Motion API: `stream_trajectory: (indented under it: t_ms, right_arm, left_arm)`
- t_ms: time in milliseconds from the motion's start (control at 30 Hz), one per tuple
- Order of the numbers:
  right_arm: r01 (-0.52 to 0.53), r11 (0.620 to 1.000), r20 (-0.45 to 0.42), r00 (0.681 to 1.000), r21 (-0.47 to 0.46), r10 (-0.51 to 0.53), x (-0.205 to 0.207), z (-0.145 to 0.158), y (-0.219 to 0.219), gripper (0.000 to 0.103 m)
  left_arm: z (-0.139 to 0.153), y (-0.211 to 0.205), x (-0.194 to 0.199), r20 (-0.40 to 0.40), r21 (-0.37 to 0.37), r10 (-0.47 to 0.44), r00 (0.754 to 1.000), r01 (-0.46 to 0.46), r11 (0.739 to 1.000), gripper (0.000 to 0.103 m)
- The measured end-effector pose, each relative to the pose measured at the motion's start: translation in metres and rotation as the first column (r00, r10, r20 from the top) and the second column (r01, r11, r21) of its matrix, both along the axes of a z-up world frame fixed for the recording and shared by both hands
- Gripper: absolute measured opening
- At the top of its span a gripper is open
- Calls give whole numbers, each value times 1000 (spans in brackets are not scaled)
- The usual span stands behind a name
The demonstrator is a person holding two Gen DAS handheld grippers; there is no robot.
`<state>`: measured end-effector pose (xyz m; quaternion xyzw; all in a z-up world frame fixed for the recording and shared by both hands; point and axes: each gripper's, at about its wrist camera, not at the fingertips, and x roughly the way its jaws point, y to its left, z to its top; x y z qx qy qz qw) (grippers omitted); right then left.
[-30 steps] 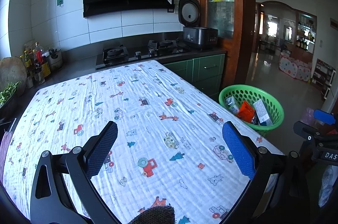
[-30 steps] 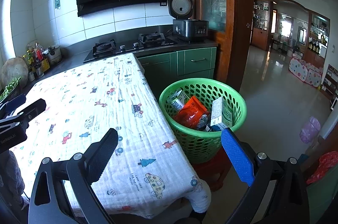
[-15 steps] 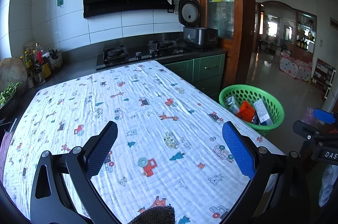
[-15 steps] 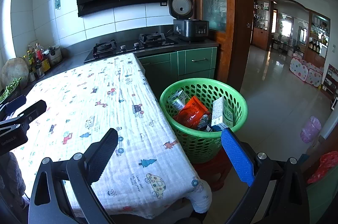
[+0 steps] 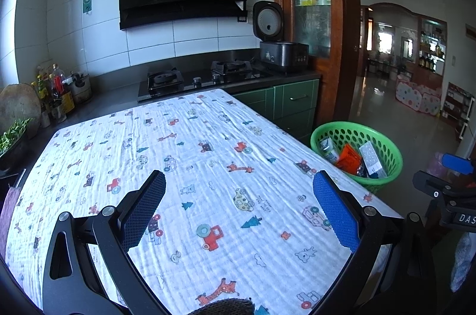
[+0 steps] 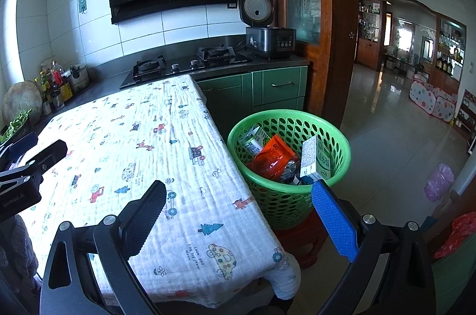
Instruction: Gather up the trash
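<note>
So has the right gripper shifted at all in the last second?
Barely. In the right wrist view the green basket and the table edge sit almost where they did against the open right gripper, just a slight drift left.

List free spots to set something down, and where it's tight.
The whole cloth-covered table is bare, from the hob end to the near edge. Crowded: the basket off the table's right side, filled with an orange packet and a carton, and the left counter with bottles.
</note>
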<state>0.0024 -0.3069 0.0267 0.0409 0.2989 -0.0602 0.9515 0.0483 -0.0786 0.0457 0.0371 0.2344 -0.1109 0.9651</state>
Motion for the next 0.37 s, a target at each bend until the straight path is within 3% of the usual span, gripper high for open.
stream_trajectory:
  t_ms: [367]
  right_arm:
    - [-10, 1000, -3, 1000, 1, 10, 2, -1, 2, 95]
  left_arm:
    - [-2, 1, 1, -12, -3, 4, 1000, -4, 1000, 98]
